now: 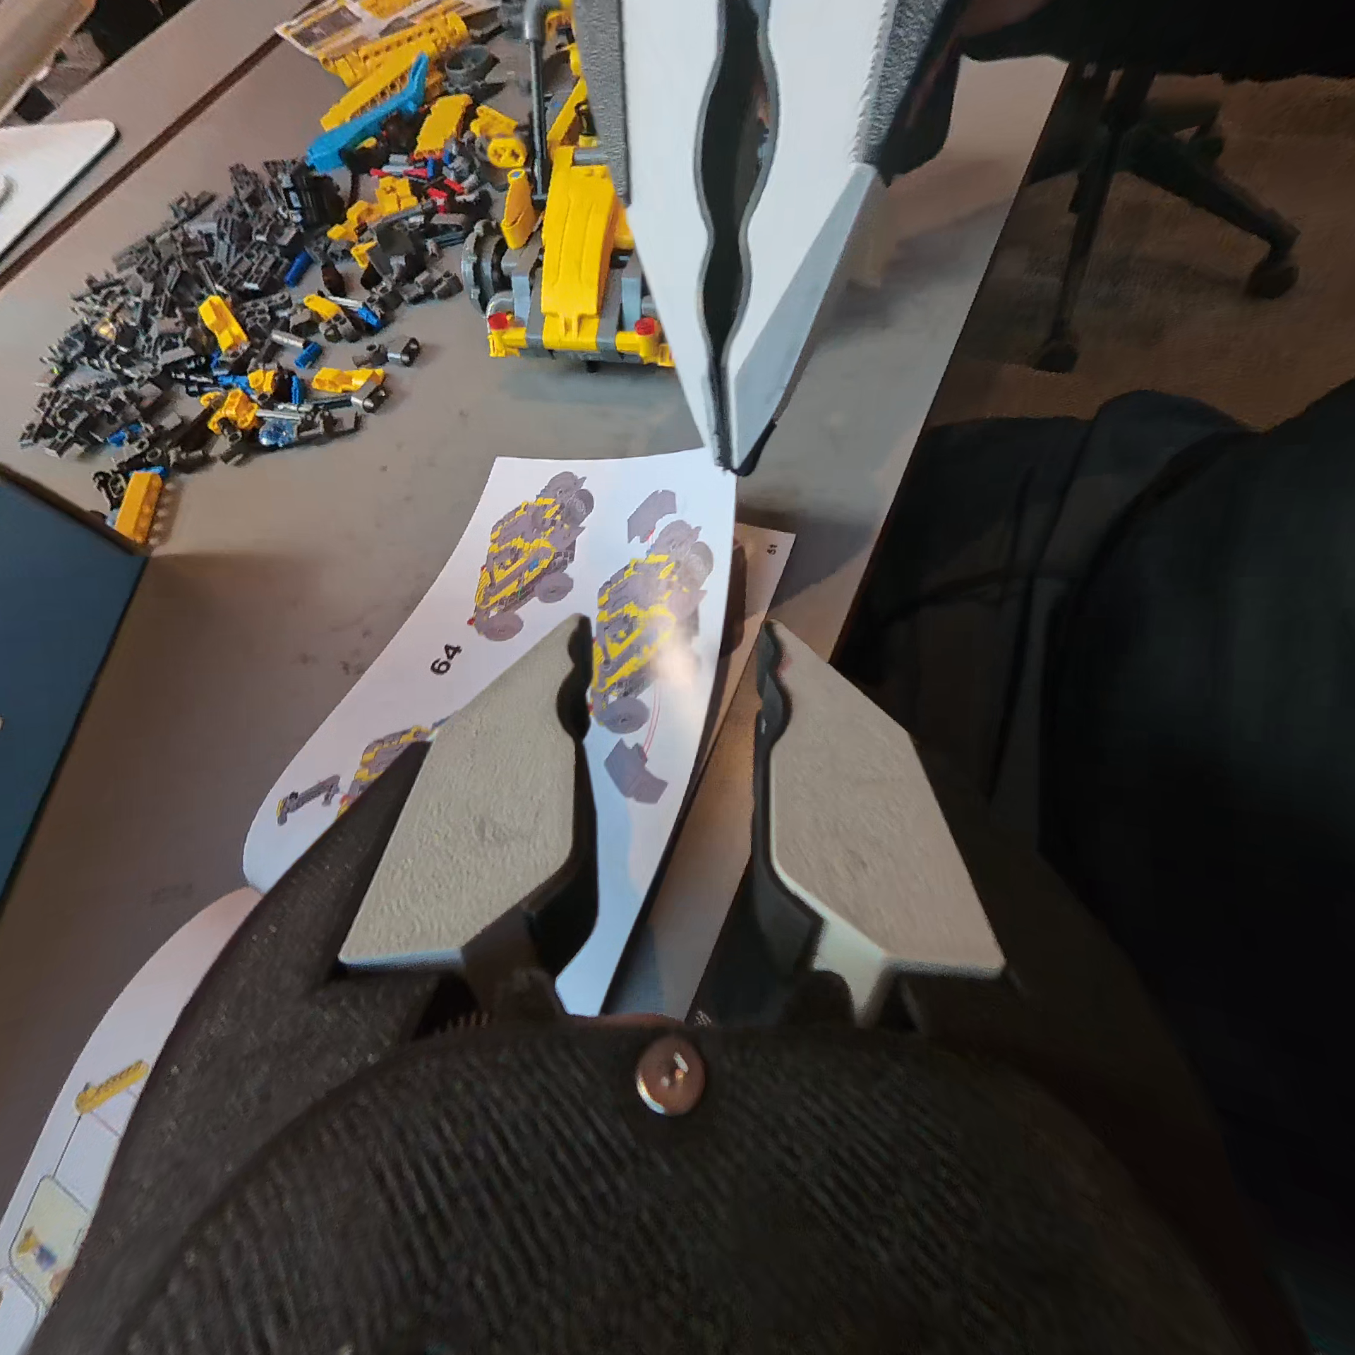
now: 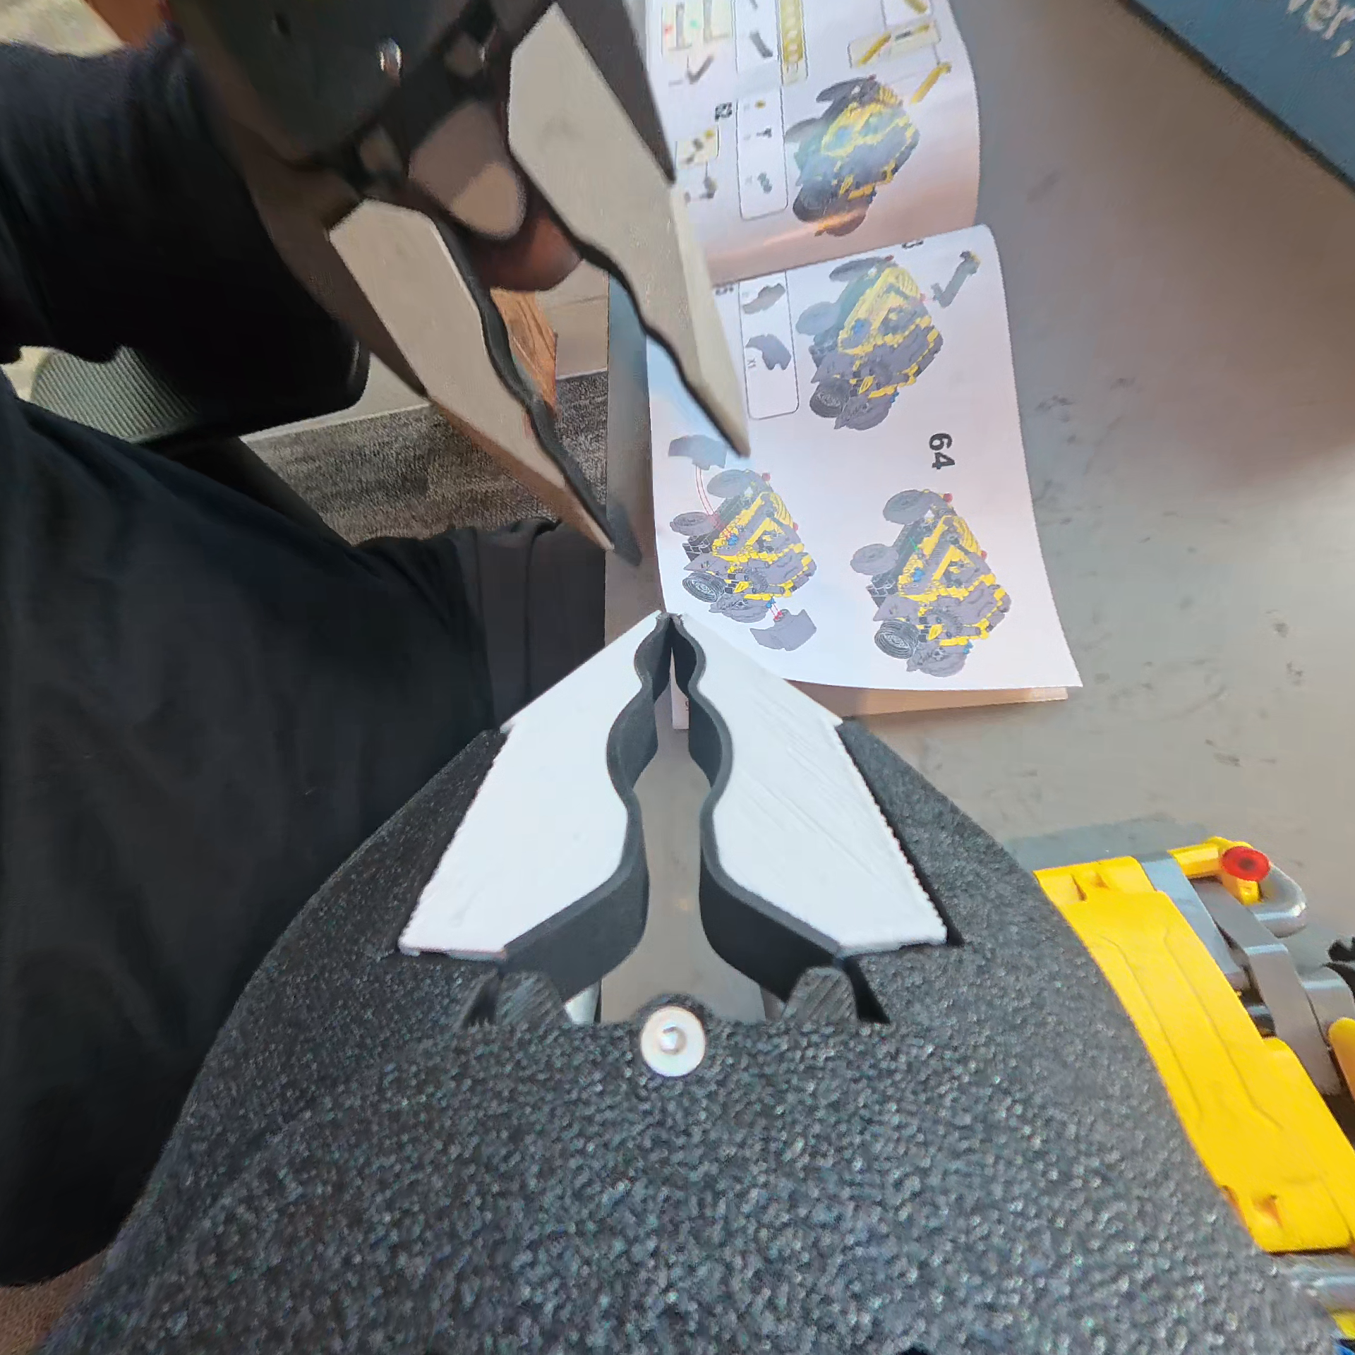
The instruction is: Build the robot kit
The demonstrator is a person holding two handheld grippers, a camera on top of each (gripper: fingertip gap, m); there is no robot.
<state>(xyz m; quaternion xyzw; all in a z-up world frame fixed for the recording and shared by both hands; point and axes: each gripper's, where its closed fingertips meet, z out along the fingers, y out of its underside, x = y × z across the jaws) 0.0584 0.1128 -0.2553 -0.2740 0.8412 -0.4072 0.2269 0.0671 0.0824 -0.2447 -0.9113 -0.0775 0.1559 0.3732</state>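
Observation:
An open instruction booklet lies at the table's near edge, and its top page (image 1: 396, 733) bows upward. My right gripper (image 2: 671, 619), with white fingers, is shut on that page's corner (image 2: 843, 469). It comes down from above in the left wrist view (image 1: 733, 458). My left gripper (image 1: 674, 638), with grey fingers, is open and empty. It hovers just above the same page near its outer edge, and it also shows in the right wrist view (image 2: 678, 498), facing the right gripper's tip.
A partly built yellow and grey brick vehicle (image 1: 579, 242) (image 2: 1173, 1026) stands beside the booklet. A pile of loose black, yellow and blue pieces (image 1: 220, 293) covers the grey table (image 1: 293, 586). A dark box (image 1: 51, 660) lies left. A person's dark clothing (image 2: 183, 660) and an office chair (image 1: 1173, 183) are past the edge.

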